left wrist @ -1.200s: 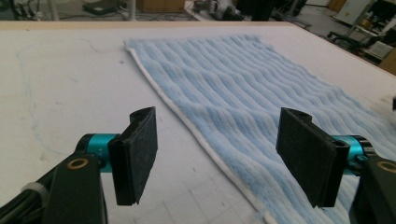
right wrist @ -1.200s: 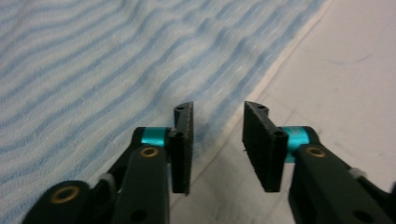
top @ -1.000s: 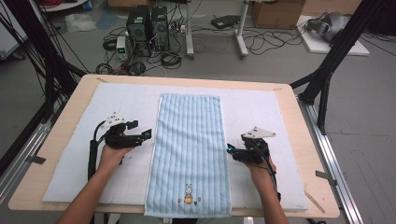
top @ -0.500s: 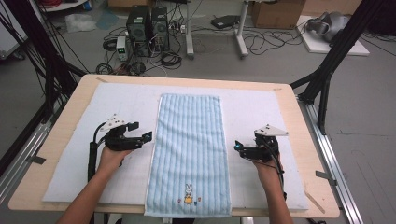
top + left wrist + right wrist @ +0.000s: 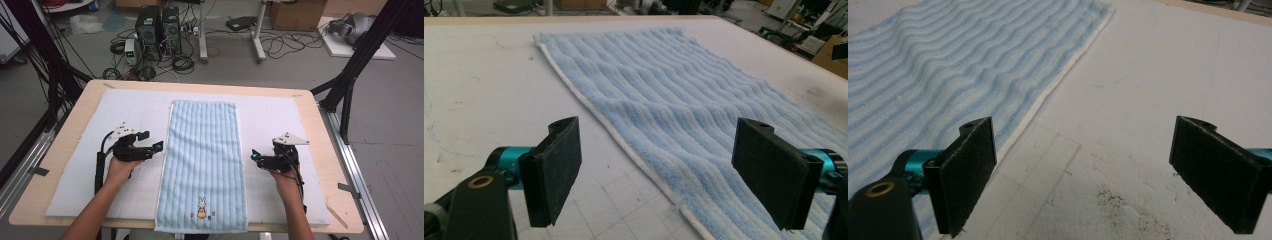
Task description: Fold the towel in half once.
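Observation:
A light blue striped towel (image 5: pixel 202 165) lies flat down the middle of the white mat (image 5: pixel 280 120), with a small rabbit stitched near its front end. My left gripper (image 5: pixel 151 141) rests on the mat just left of the towel's left edge. It is open, and in the left gripper view the towel (image 5: pixel 684 100) runs between and beyond its jaws (image 5: pixel 659 170). My right gripper (image 5: pixel 256 159) sits a little right of the towel's right edge. Its jaws have just opened wider and stand open (image 5: pixel 1088 170) over bare mat, with the towel (image 5: pixel 948 75) behind its left pad.
The mat covers most of a wooden table (image 5: pixel 325 150). Black frame posts (image 5: pixel 357 60) stand at the table's far corners. Computer towers (image 5: pixel 157 22), cables and a cardboard box (image 5: pixel 295 12) are on the floor beyond.
My right gripper has drawn a short way to the right, off the towel's right edge, and its jaws look wider apart. The left gripper and the towel have not moved.

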{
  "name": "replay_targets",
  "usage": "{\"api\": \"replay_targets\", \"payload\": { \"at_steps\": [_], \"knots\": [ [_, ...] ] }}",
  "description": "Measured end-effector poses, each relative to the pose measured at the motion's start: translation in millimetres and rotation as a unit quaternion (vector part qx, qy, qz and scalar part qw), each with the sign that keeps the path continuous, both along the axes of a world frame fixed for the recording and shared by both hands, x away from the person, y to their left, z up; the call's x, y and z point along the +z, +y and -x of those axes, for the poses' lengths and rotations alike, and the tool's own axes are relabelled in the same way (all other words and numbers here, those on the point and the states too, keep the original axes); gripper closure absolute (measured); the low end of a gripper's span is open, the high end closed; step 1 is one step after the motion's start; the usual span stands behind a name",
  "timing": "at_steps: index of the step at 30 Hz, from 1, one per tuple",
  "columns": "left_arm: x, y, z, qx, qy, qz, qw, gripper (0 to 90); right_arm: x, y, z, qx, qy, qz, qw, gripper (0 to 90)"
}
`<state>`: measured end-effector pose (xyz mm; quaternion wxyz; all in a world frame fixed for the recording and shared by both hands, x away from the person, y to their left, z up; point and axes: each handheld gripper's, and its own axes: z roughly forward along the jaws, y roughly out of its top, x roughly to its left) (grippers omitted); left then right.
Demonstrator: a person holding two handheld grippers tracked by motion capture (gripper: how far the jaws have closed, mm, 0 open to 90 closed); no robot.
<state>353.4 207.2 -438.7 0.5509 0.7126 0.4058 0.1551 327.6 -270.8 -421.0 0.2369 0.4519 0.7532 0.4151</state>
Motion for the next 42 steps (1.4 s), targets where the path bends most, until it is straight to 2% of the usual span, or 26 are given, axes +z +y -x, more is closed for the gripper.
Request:
{"api": "replay_targets", "payload": {
  "at_steps": [6,9,17,20,25,27,29,31,36,38,42],
  "knots": [
    [0.9,-3.1,-7.4,0.001,0.008,0.001,1.0000,21.2,-0.7,0.1,-0.6,0.007,0.004,0.000,1.0000,10.6],
    [2.4,-6.3,-11.4,0.001,0.004,0.002,1.0000,23.2,-1.1,-0.3,-1.5,0.008,0.004,-0.004,1.0000,10.6],
    [11.6,-13.2,-36.2,0.013,0.018,0.002,0.9997,23.5,-1.5,1.8,-1.5,0.015,0.006,-0.003,0.9999,10.6],
    [13.4,-14.8,-44.7,0.015,0.024,0.004,0.9996,27.3,-2.0,2.4,-1.8,0.015,0.009,-0.002,0.9998,10.6],
    [14.9,-20.3,-58.2,0.022,0.034,-0.016,0.9991,28.4,-2.1,3.8,-1.8,0.018,0.009,-0.004,0.9998,10.6],
    [13.2,-22.4,-62.3,0.031,0.036,-0.015,0.9988,28.2,-2.2,4.1,-1.7,0.018,0.010,-0.005,0.9998,10.6],
    [10.4,-24.9,-66.6,0.038,0.041,-0.023,0.9982,28.6,-2.2,4.5,-1.6,0.018,0.011,-0.007,0.9998,10.6],
    [7.2,-27.8,-70.5,0.040,0.050,-0.022,0.9977,32.4,-2.3,4.5,-1.7,0.019,0.010,-0.008,0.9997,10.7],
    [2.8,-42.2,-79.9,0.042,0.068,-0.071,0.9943,38.6,-2.6,3.9,-2.2,0.016,0.015,-0.020,0.9996,10.7],
    [1.1,-47.0,-83.6,0.043,0.071,-0.080,0.9933,42.1,-2.9,3.7,-2.6,0.017,0.015,-0.022,0.9995,10.6],
    [-5.3,-54.2,-90.4,0.037,0.089,-0.107,0.9895,49.0,-3.0,4.4,-2.3,0.017,0.018,-0.022,0.9995,10.7]
  ]
}}
